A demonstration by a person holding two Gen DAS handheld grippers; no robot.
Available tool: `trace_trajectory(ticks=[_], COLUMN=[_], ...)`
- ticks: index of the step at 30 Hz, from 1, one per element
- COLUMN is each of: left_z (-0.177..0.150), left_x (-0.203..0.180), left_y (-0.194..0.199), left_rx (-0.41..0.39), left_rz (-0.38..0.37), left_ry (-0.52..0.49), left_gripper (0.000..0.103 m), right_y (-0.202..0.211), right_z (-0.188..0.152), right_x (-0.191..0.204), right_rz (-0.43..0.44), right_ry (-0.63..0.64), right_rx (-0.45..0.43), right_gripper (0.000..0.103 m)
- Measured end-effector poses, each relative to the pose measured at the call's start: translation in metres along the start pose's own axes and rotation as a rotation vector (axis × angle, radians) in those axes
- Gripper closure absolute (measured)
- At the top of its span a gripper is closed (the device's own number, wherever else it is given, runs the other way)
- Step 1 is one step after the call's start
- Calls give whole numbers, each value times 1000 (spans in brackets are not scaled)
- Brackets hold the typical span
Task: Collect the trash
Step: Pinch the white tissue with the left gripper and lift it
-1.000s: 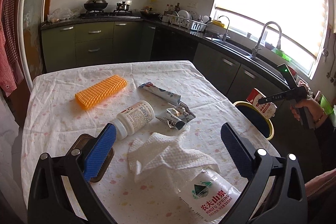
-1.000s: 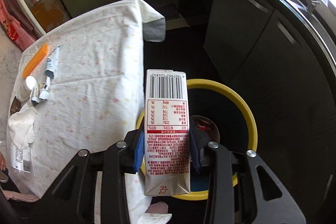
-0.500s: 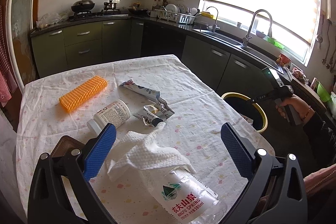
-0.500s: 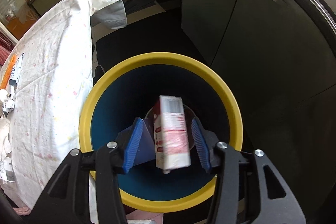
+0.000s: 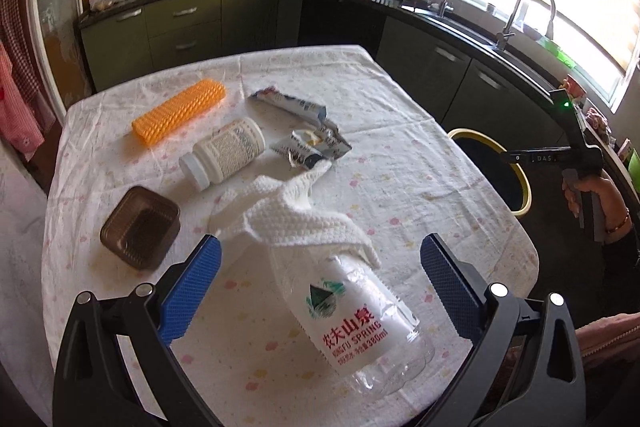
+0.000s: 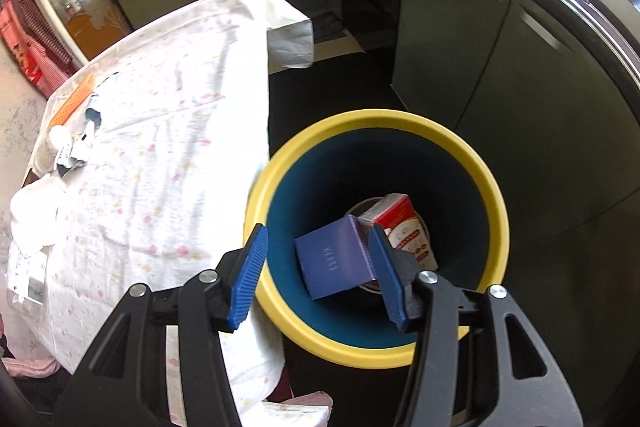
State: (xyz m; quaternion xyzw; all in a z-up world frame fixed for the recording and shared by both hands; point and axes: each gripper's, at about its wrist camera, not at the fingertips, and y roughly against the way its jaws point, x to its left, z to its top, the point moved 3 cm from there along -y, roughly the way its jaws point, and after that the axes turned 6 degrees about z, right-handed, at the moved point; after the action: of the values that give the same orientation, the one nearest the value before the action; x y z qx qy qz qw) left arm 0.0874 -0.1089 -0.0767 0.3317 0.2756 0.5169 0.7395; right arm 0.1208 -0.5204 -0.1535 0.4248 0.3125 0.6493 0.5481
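Carton, boxy card, lies in the round yellow-rimmed bin; both grippers' ribbed fingers empty, right's widening.

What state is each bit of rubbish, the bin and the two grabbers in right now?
Water bottle: on its side, cloth over its neck.
Pill bottle: on its side, capped.
Wrappers: torn, crumpled.
Brown tray: upright, empty.
Carton: lying in bin.
Bin: open.
Left gripper: open.
Right gripper: opening, empty.
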Motion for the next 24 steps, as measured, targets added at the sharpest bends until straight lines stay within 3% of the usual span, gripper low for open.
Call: trace_trajectory(ticks=[7,13,16,24], left_z=[-18,-15,-11,22], left_x=[2,-4,-7,1], left_y=[-21,-37,-45,-19], left_rx=[255,374,394,318], left_rz=[-62,-89,-62,3], left_ry=[74,91,78,19], left_gripper=[5,5,5,5], right_y=[-8,-7,-8,-11], right_z=[-4,-12,-15,-17], right_x=[11,16,18,21], right_rz=[44,82,91,107], right_ry=[28,38,46,60], right_rx=[9,1,-1,4], right_gripper=[50,49,49,47])
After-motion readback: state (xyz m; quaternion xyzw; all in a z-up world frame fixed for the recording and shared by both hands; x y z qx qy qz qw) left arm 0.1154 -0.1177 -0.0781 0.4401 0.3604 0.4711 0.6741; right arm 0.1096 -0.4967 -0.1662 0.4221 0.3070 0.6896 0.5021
